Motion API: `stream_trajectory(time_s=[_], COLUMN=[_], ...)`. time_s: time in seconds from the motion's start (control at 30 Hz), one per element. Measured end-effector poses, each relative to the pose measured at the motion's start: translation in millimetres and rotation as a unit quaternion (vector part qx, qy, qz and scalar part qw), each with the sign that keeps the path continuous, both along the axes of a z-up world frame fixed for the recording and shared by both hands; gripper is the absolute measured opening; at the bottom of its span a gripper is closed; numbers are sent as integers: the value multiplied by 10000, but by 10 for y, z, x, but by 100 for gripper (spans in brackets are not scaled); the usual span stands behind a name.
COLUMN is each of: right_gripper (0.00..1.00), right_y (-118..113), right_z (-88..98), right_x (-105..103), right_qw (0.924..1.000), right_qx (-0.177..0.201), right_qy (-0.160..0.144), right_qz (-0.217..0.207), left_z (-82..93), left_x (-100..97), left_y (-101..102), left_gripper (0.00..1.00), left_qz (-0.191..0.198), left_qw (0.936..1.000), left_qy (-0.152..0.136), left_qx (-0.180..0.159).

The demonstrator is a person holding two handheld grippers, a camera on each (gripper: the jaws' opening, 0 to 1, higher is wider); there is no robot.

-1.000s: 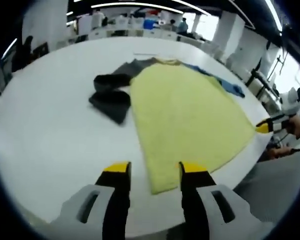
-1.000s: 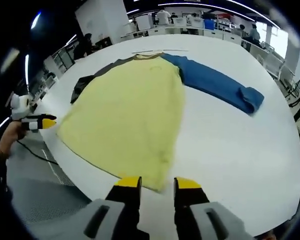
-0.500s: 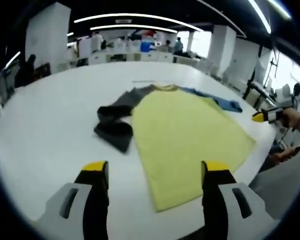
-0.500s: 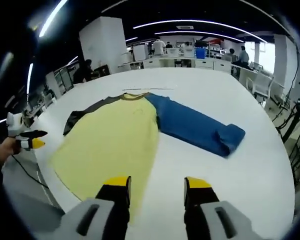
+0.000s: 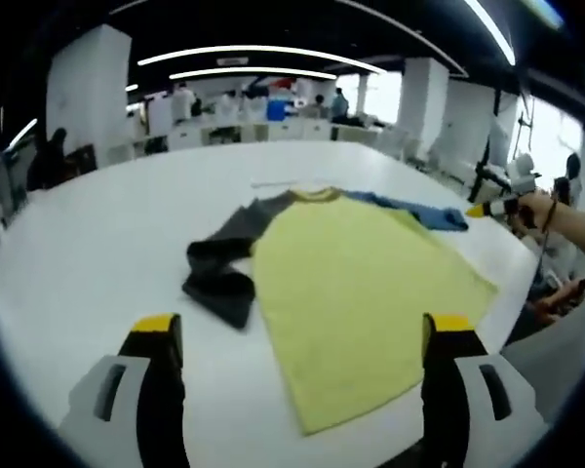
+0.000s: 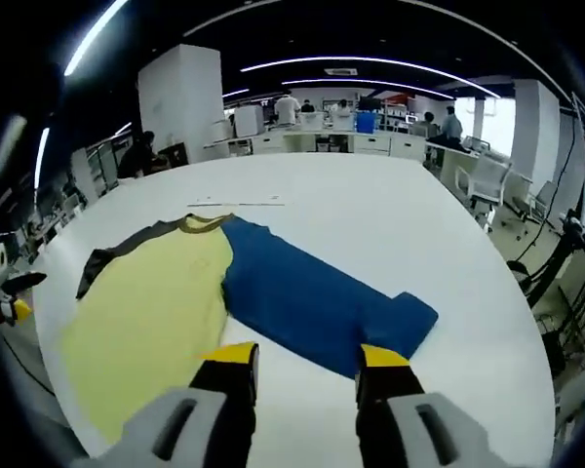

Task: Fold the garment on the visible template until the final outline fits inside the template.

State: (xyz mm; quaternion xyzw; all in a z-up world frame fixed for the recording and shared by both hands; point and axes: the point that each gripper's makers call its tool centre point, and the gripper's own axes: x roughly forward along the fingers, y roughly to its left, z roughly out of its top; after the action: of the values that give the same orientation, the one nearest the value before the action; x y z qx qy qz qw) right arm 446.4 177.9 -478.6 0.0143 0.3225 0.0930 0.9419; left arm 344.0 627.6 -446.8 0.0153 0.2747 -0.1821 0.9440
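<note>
A long-sleeved garment lies flat on the white table (image 5: 88,234). It has a yellow body (image 5: 370,283), a dark grey sleeve (image 5: 224,268) crumpled on one side and a blue sleeve (image 5: 424,210) on the other. My left gripper (image 5: 302,336) hovers short of the yellow hem, jaws spread wide with nothing between them. In the right gripper view the yellow body (image 6: 151,302) lies left and the blue sleeve (image 6: 312,297) runs straight ahead. My right gripper (image 6: 305,356) is open above the sleeve's near edge and holds nothing. A thin pale strip (image 6: 236,203) lies on the table beyond the collar.
The right gripper (image 5: 492,208), held in a hand, shows at the right of the left gripper view. The left gripper (image 6: 10,307) shows at the far left of the right gripper view. Desks, chairs and people stand beyond the table (image 6: 390,214).
Both grippers have drawn back and up from the yellow hem. The left jaws have spread much wider, the right jaws a little. The right gripper view has swung toward the blue sleeve.
</note>
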Motion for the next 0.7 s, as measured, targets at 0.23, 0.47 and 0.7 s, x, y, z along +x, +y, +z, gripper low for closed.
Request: stream_trajectory(time_s=[0.23, 0.47, 0.7], right_gripper=[30, 25, 9], right_y=[-203, -263, -327], right_z=[-203, -360, -499], right_x=[241, 381, 415], right_qw=[9996, 9991, 9968], right_qx=[-5, -248, -676], right_qy=[160, 254, 403], right_qz=[-248, -218, -120], left_z=[-84, -144, -186], left_x=[-9, -34, -65], left_y=[-2, 41, 82], left_gripper=[99, 98, 96], left_qz=[10, 81, 161], left_qw=[9999, 9995, 9990], left_qy=[115, 283, 395], left_qx=[70, 95, 144])
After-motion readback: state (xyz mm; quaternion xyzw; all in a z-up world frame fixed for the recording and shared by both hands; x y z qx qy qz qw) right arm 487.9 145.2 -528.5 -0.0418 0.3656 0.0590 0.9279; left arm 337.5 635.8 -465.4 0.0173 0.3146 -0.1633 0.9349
